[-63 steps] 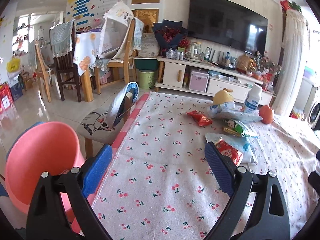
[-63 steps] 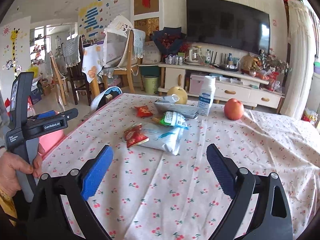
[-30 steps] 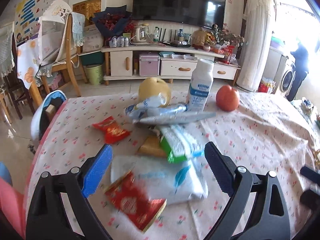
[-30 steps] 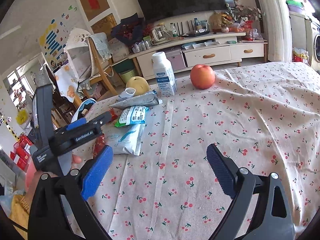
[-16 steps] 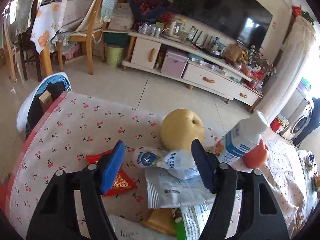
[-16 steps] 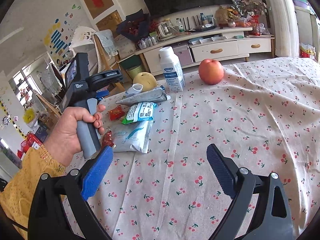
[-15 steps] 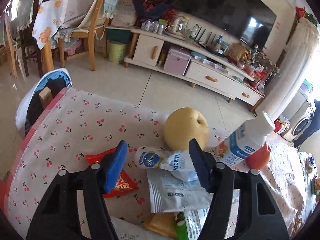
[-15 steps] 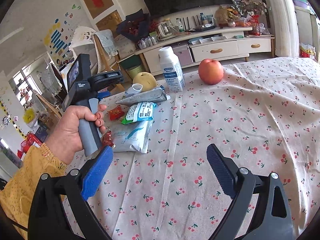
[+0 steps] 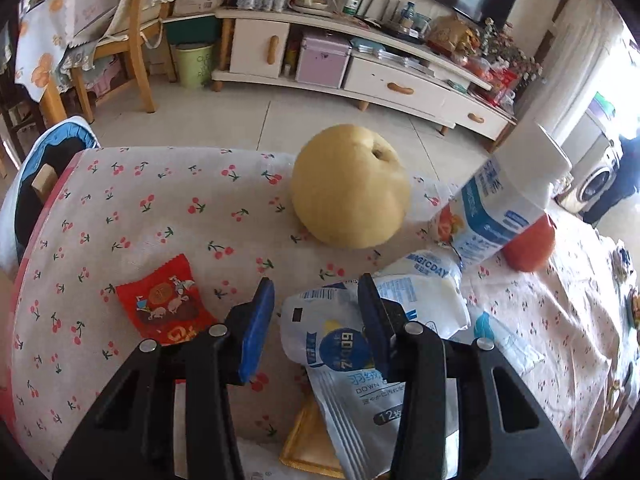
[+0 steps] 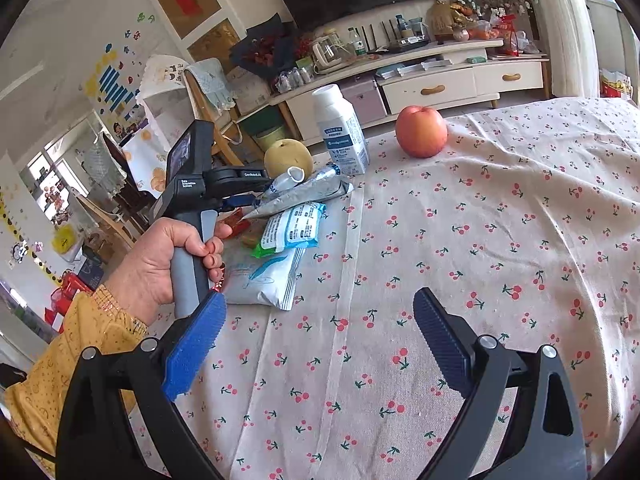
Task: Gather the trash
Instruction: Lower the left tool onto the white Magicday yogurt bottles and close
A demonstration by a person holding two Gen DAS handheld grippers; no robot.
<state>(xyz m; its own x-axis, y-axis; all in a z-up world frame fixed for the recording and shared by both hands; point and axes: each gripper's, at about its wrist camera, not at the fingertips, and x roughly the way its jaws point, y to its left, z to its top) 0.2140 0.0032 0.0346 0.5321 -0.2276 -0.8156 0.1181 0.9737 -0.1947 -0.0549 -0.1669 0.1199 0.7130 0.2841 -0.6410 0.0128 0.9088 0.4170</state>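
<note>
Cherry-print table (image 9: 168,200): crumpled white-blue pouch (image 9: 340,344) beside pear (image 9: 350,186), between closing left claw (image 9: 316,312); lower end hidden. Right claw (image 10: 320,320) released, empty.

Yellow packet (image 9: 306,446) mostly buried under silver pouch (image 9: 352,380), cut by bottom edge. Red apple (image 9: 530,246) half hidden behind white bottle (image 9: 496,208). Pouch print blurred, probably unreadable.

worktop (image 10: 500,220): cherry-print cloth cover
fruit: pear (image 9: 350,186), apple (image 10: 421,131) (well apart)
bottle (image 10: 340,132): upright, between the fruits
wrappers: red packet (image 9: 166,300), silver pouch (image 10: 304,196), white bags (image 10: 268,280) (piled, overlapping)
</note>
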